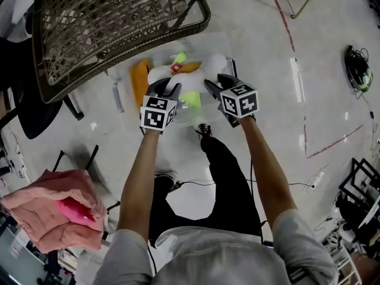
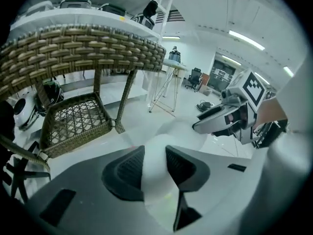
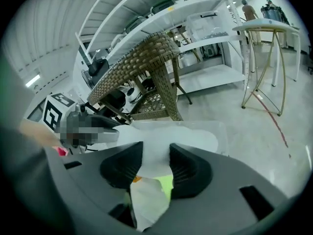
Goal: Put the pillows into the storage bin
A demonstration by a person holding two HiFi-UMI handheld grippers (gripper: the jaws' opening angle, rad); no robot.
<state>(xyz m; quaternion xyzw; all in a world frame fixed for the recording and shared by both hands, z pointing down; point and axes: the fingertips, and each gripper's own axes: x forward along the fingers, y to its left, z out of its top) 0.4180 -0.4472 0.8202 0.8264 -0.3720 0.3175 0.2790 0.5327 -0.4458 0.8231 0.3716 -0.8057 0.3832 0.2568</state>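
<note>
A clear storage bin (image 1: pixel 205 38) stands on the floor in front of me. In it lie an orange pillow (image 1: pixel 140 79) and yellow-green ones (image 1: pixel 191 98). Over the bin a white pillow (image 1: pixel 187 82) hangs between my two grippers. My left gripper (image 1: pixel 165 88) pinches its left side; white fabric (image 2: pixel 161 180) fills the gap between the left gripper's (image 2: pixel 155 163) jaws. My right gripper (image 1: pixel 217 83) grips the right side, and white fabric with a yellow-green patch (image 3: pixel 161 141) sits between the right gripper's (image 3: pixel 156 163) jaws. Both grippers point steeply down.
A brown wicker chair (image 1: pixel 107 22) stands just behind and left of the bin. A pink pillow (image 1: pixel 53 215) lies at my lower left. My own legs (image 1: pixel 228 171) are below the grippers. Shelves (image 3: pixel 205 13) and cables (image 1: pixel 309 180) stand further off.
</note>
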